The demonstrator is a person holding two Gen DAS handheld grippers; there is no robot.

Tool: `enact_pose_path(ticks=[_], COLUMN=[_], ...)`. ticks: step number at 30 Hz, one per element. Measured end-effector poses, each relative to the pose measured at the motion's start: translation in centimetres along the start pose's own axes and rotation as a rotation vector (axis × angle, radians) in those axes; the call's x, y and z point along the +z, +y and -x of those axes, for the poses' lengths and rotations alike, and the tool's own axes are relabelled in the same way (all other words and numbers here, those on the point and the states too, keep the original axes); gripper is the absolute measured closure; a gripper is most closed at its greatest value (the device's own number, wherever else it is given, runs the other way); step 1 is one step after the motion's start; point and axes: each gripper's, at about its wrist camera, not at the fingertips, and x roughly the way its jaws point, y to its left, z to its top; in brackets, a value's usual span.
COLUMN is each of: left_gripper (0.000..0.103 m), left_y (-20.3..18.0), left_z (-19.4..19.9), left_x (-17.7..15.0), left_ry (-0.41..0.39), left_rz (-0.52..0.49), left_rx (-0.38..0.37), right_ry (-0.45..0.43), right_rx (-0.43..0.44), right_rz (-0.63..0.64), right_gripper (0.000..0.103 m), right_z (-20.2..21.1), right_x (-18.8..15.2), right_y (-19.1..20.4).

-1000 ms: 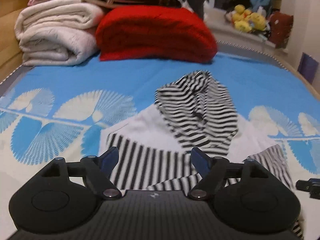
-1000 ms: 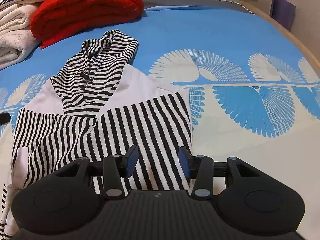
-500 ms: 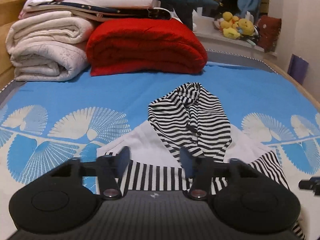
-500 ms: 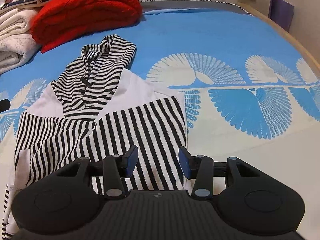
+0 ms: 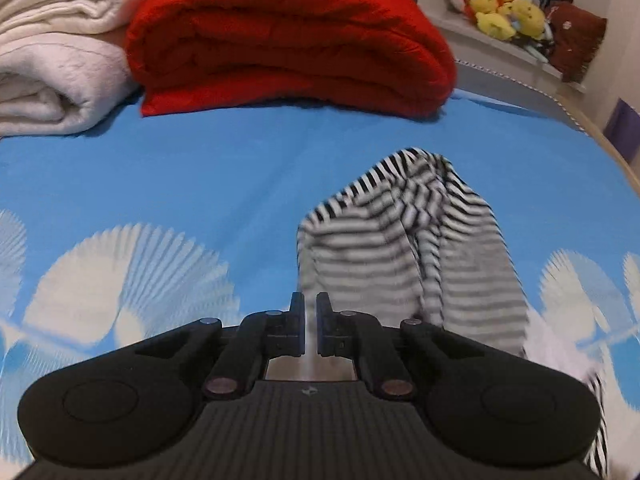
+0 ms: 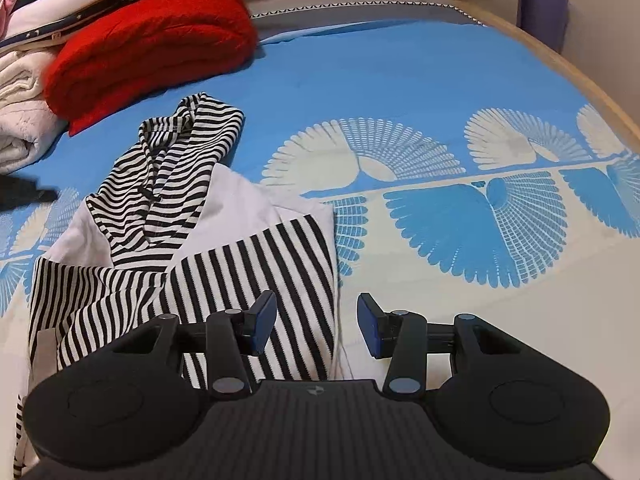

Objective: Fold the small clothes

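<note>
Striped hooded top lies rumpled on blue bedspread.

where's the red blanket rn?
The red blanket sits folded at the far end of the bed, upper left in the right wrist view, beside the white blankets, beyond the striped hoodie.

Bed w/ blue sheet, white fan print; wooden bed rail curves off to the right. Ahead-left: folded red blanket beside cream blankets. Far ahead-right, ledge w/ yellow plush toys, purple box against pale wall. Warm indoor light.
</note>
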Motion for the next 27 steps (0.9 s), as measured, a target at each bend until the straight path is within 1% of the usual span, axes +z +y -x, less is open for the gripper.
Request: enact_pose_path(ticks=[2, 6, 10, 11, 12, 13, 14, 17, 19, 20, 21, 23, 25, 27], left_gripper=[0.097, 0.096, 0.091, 0.084, 0.073, 0.067, 0.056, 0.056, 0.057, 0.060, 0.076, 0.100, 0.100, 0.100], left_y=[0.0, 0.2, -0.1, -0.2, -0.4, -0.5, -0.7, -1.6, -2.6, -3.3, -3.9, -4.9, -5.5, -5.9], left_z=[-2.7, -7.6, -11.5, -12.3, -13.0, -13.6, -14.3, -16.3, -17.0, -17.2, -17.2, -16.9, -15.7, -13.3], left_x=[2.0, 5.1, 7.3, 7.7, 8.1, 8.4, 8.6, 8.8, 8.4, 8.1, 7.8, 7.7, 7.8, 8.0], left_ry=[0.015, 0.038, 0.051, 0.049, 0.049, 0.054, 0.069, 0.108, 0.120, 0.116, 0.110, 0.111, 0.085, 0.036], left_rz=[0.041, 0.142, 0.188, 0.191, 0.193, 0.198, 0.204, 0.176, 0.111, 0.068, 0.028, -0.043, -0.071, -0.108], left_rx=[0.001, -0.021, -0.005, 0.003, 0.009, 0.013, 0.013, -0.005, 0.022, 0.040, 0.045, 0.023, 0.024, 0.008], right_ry=[0.008, 0.020, 0.025, 0.027, 0.029, 0.031, 0.032, 0.039, 0.042, 0.043, 0.044, 0.046, 0.041, 0.026], right_rx=[-0.003, -0.009, -0.016, -0.018, -0.019, -0.020, -0.022, -0.022, -0.023, -0.025, -0.026, -0.026, -0.022, -0.022], right_rz=[-0.012, -0.030, -0.026, -0.027, -0.030, -0.033, -0.036, -0.029, -0.024, -0.022, -0.022, -0.023, -0.024, -0.019], right_gripper=[0.056, 0.056, 0.056, 0.056, 0.056, 0.056, 0.056, 0.056, 0.056, 0.056, 0.056, 0.056, 0.056, 0.056], right_z=[-0.4, -1.1, -1.5, -1.6, -1.8, -1.9, -2.0, -2.4, -2.5, -2.6, -2.6, -2.7, -2.4, -2.0], right_x=[0.1, 0.1, 0.1, 0.2, 0.2, 0.3, 0.3, 0.2, 0.2, 0.2, 0.3, 0.4, 0.6, 0.9], right_y=[-0.3, -0.7, -0.8, -0.8, -0.9, -0.9, -1.0, -0.9, -0.9, -0.8, -0.9, -0.9, -1.0, -1.2])
